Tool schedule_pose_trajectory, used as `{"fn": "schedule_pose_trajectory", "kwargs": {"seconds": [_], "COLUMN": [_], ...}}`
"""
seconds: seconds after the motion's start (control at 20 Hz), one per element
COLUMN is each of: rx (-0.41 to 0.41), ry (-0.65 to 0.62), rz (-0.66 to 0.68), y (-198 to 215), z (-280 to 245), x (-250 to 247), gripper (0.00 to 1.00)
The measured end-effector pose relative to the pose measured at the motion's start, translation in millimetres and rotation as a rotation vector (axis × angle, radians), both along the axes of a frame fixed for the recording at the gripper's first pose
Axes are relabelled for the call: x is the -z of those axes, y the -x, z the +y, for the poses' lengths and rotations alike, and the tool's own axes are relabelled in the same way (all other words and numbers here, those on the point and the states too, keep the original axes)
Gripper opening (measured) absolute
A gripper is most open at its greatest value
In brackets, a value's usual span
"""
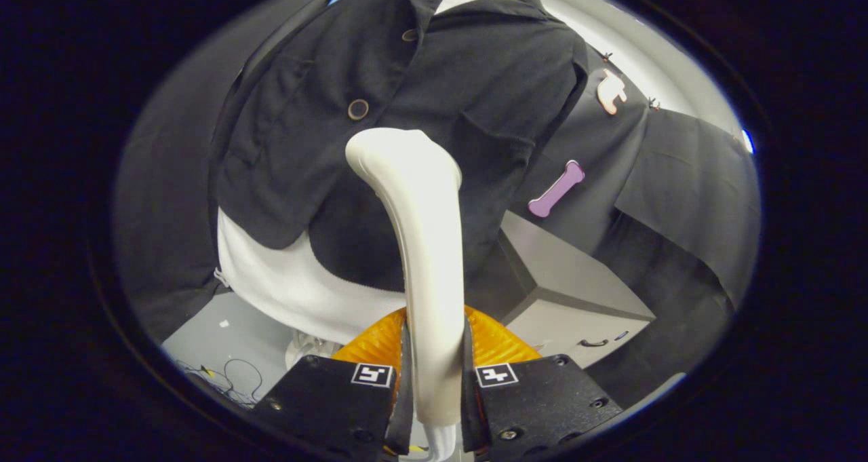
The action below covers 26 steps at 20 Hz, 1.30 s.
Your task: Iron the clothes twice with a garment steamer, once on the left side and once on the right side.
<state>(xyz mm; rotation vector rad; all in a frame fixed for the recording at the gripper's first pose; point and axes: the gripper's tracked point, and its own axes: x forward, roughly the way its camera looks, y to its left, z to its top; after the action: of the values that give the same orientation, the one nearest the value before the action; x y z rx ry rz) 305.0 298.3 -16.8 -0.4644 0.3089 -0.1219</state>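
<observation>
Between the two fingers of the gripper stands the steamer, its pale handle clamped from both sides so that the jaws are closed down to the handle's width. The grip sits low on the handle, which leaves the bent head free at the far end and turned toward the cloth; judged from that, the hold is meant for sweeping the head over the garment without the fingers brushing it. Just beyond the head hangs the jacket, dark, buttoned, with a white shirt showing under its hem and at the collar. The head lies near the middle of the front, below the lower button, over the dark panel on the pocket side; whether it touches the cloth cannot be told. Hanging upright with the front flat toward the gripper, the jacket offers both halves to a vertical pass.

Under the handle, close to the fingers, an orange ribbed part shows, likely a piece of the steamer's base or stand. Beside the jacket stands a grey cabinet with a small handle low on its face; a low pass down that side may come near its top corner. Some loose wire lies on the pale floor under the shirt hem. The buttons and the pocket flap are what the head may catch on.
</observation>
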Motion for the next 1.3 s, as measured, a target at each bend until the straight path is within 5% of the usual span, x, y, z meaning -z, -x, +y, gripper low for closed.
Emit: {"fn": "schedule_pose_trajectory", "kwargs": {"seconds": [0.85, 1.3], "rx": [0.018, -0.133], "ry": [-0.044, -0.213], "rz": [0.167, -0.077], "y": [12, 50], "z": [-14, 70], "x": [89, -81], "gripper": [0.31, 0.31]}}
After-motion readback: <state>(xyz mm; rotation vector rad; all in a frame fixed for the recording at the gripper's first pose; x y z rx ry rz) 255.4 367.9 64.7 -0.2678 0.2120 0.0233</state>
